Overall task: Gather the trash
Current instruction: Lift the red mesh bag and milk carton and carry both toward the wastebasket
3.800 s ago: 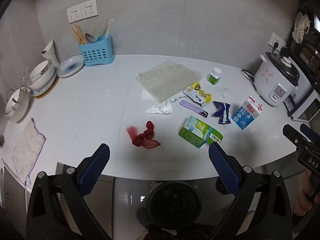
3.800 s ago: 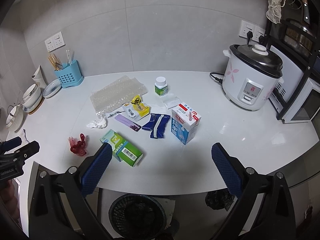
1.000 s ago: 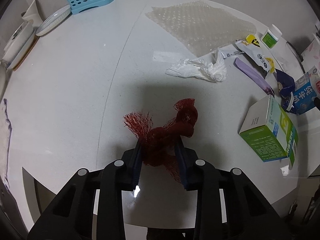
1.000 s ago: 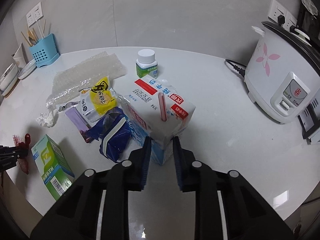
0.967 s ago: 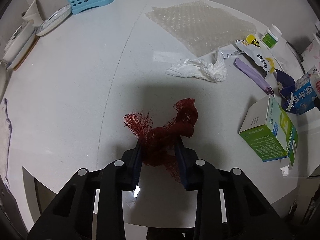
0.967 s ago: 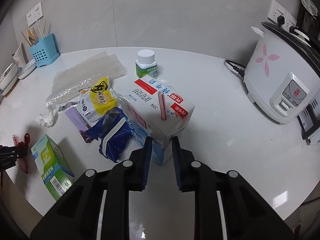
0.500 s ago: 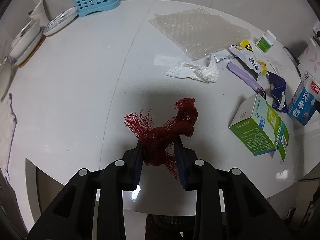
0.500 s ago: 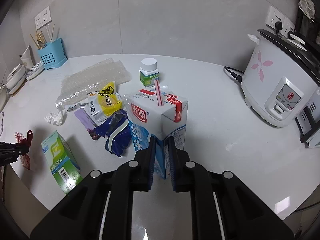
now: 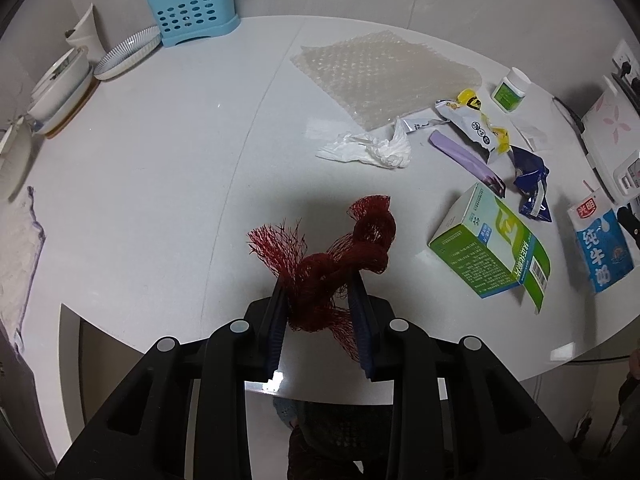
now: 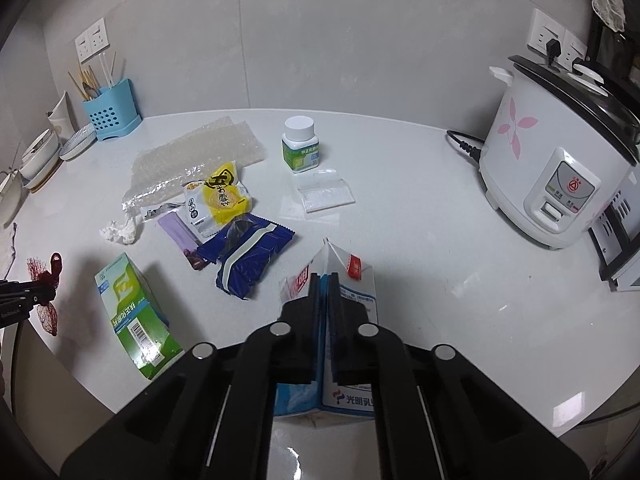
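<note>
red mesh net (image 9: pixel 340 264) — bunched, clamped between left gripper (image 9: pixel 320 284) pads, off the white counter (image 9: pixel 160 160) | milk carton (image 10: pixel 352 280) — top ridge pinched by right gripper (image 10: pixel 325 280), jaws together on it | near: green box (image 10: pixel 132 312), blue wrapper (image 10: pixel 248 260), crumpled tissue (image 9: pixel 372 148), bubble wrap (image 9: pixel 384 76)
</note>
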